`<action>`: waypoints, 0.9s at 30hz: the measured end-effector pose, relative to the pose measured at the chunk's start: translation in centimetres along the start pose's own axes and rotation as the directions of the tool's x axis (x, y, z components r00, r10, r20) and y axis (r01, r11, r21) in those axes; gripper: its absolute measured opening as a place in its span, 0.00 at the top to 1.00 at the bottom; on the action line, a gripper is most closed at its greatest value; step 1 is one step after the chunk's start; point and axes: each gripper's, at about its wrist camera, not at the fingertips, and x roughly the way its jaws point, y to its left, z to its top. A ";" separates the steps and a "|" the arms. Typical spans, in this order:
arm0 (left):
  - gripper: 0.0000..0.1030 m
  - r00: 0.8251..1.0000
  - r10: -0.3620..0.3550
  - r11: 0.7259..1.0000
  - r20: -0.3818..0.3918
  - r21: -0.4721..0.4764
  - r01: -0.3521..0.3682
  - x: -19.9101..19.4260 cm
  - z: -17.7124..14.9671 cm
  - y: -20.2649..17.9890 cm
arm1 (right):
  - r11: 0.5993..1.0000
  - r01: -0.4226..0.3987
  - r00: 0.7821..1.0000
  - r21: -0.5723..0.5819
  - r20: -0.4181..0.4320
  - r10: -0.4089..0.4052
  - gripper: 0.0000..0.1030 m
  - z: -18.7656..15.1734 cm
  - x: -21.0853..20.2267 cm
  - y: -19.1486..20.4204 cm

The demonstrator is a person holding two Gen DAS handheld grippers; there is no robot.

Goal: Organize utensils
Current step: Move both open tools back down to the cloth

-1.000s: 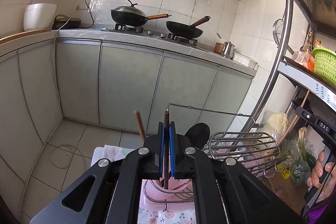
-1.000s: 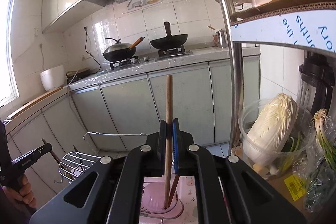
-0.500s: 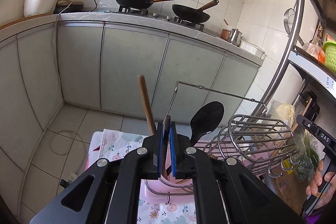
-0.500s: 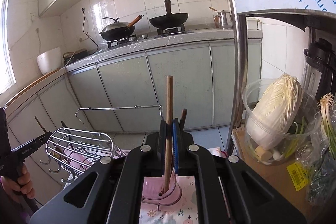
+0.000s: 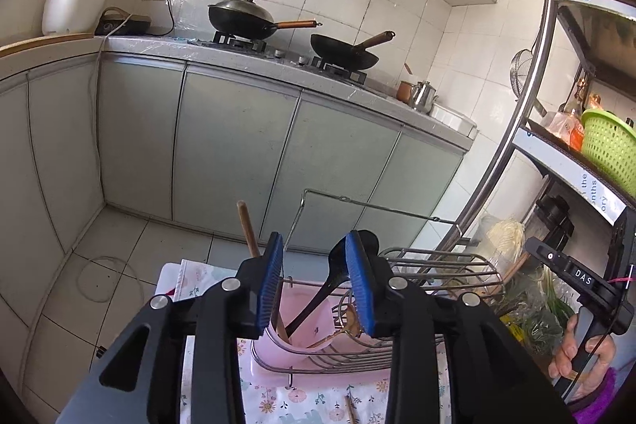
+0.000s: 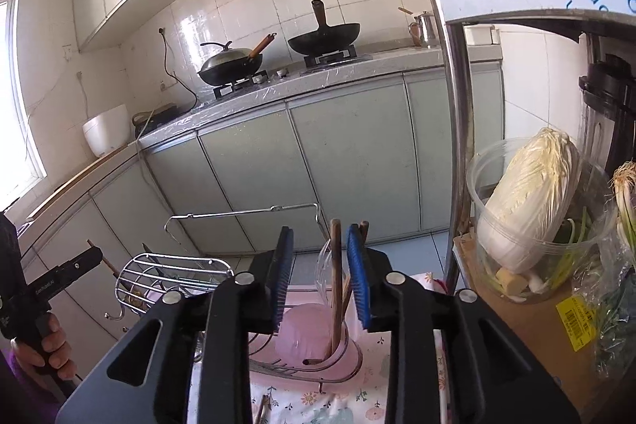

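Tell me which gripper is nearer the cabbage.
Right. The right gripper sits just left of the cabbage; the left gripper is across the rack, jaws opening on both.

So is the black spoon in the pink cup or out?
In. The black spoon stands leaning in the pink cup, handle down.

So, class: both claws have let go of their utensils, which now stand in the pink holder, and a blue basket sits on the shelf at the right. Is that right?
Not quite. The basket on the shelf is green, not blue, as the left wrist view shows. The rest holds: the left claw and right claw are opening with nothing pressed between the pads, and the utensils stand in the pink holder.
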 end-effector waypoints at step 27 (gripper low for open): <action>0.68 0.938 -0.086 0.996 -0.337 -0.052 0.073 1.0 -13.7 -0.7 | 0.999 -0.021 0.968 0.026 -0.249 0.027 0.66 -13.3 -3.4 0.7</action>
